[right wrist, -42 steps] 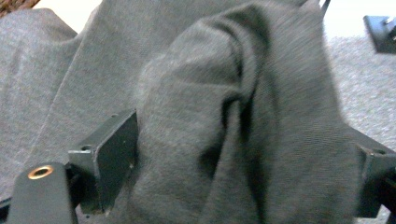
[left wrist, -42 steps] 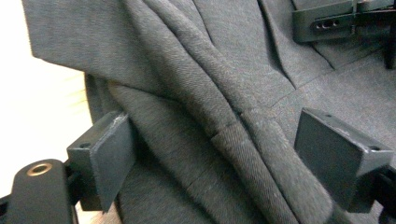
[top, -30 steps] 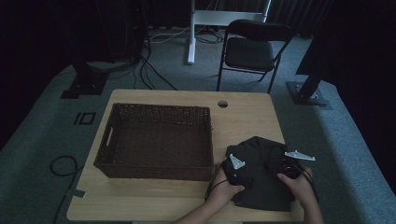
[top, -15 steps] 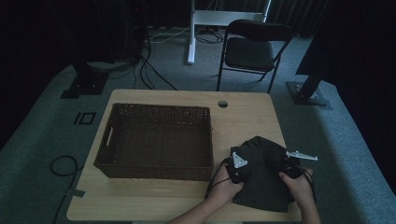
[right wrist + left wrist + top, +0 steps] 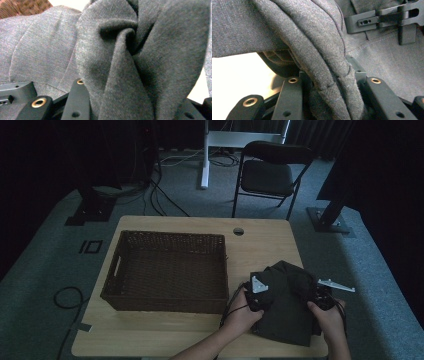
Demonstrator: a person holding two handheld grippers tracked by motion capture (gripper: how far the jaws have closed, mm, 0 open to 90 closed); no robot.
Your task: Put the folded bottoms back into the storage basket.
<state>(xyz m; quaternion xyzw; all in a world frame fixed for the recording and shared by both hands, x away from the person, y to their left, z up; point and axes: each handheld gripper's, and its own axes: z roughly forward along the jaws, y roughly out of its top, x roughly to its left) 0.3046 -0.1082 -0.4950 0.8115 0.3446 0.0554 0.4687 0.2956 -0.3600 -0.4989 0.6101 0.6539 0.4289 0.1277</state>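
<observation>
A dark grey garment (image 5: 287, 295) lies bunched at the table's front right. My left gripper (image 5: 257, 292) holds its left side and my right gripper (image 5: 320, 295) its right side, each in a person's hand. In the left gripper view a thick fold of the garment (image 5: 312, 45) runs down between the jaws of the left gripper (image 5: 329, 85), which are shut on it. In the right gripper view a twisted fold of the garment (image 5: 120, 62) is pinched in the right gripper (image 5: 125, 102). Both pairs of jaws have just been closing on the cloth.
An empty brown wicker basket (image 5: 172, 236) stands on the left half of the wooden table (image 5: 260, 245), close to the left hand. A cable hole (image 5: 238, 231) sits near the table's back edge. A folding chair (image 5: 272, 175) stands on the carpet behind.
Both grippers have closed on the garment and risen a little. The cloth, flatter a second ago, now humps up between them.
</observation>
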